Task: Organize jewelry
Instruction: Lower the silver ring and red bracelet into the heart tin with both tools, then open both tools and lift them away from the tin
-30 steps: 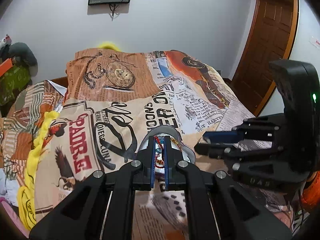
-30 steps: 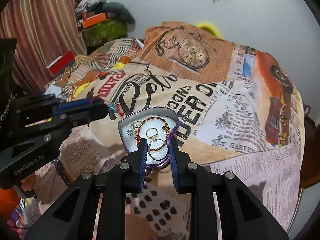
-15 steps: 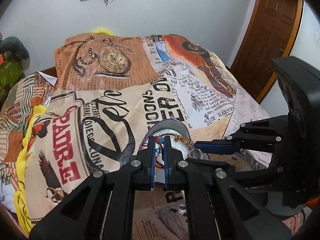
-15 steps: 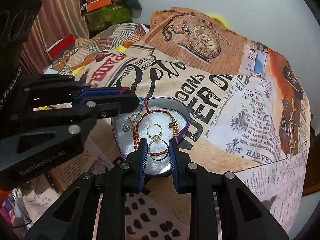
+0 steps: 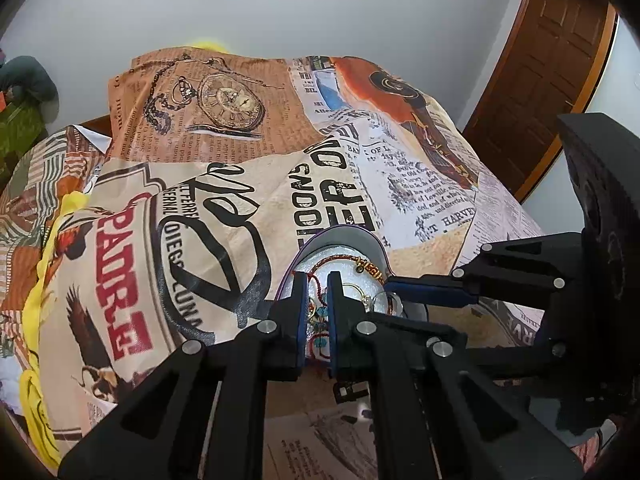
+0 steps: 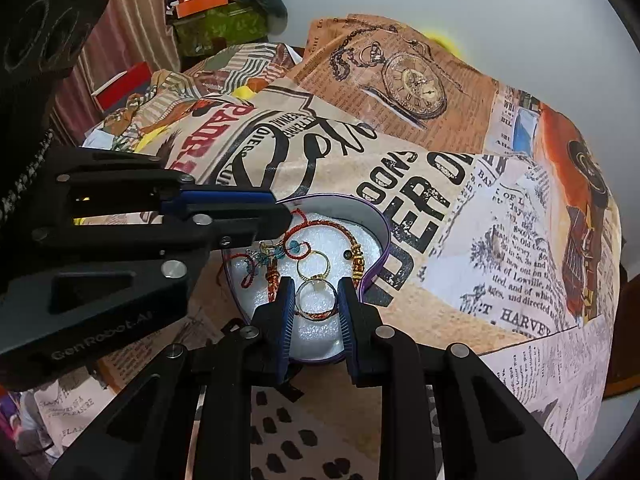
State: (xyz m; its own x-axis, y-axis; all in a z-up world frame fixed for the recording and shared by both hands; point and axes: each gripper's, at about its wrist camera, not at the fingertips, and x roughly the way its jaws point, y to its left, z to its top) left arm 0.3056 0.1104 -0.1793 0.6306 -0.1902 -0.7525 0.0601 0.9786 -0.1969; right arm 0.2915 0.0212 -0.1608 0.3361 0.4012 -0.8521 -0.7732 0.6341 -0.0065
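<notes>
A round tin (image 6: pixel 376 216) with a purple rim and white foam lining sits on the printed bedspread; it also shows in the left wrist view (image 5: pixel 340 236). It holds a red cord bracelet (image 6: pixel 320 224) with gold beads and a gold ring (image 6: pixel 313 264). My right gripper (image 6: pixel 316 300) is shut on a gold and red ring (image 6: pixel 316 294) just above the foam. My left gripper (image 5: pixel 318 300) has let its jaws part slightly, and the red thread bracelet with blue beads (image 6: pixel 276 254) lies on the foam below its tips, also seen between the fingers in the left wrist view (image 5: pixel 318 316).
The bedspread (image 5: pixel 240 208) covers the bed. A wooden door (image 5: pixel 552 64) stands at the right. Boxes and clothes (image 6: pixel 216 20) pile up by the curtain at the far left.
Both grippers moved forward and down over the tin. The left gripper's jaws parted a little and the blue-beaded thread bracelet came to rest inside the tin. The right keeps its ring.
</notes>
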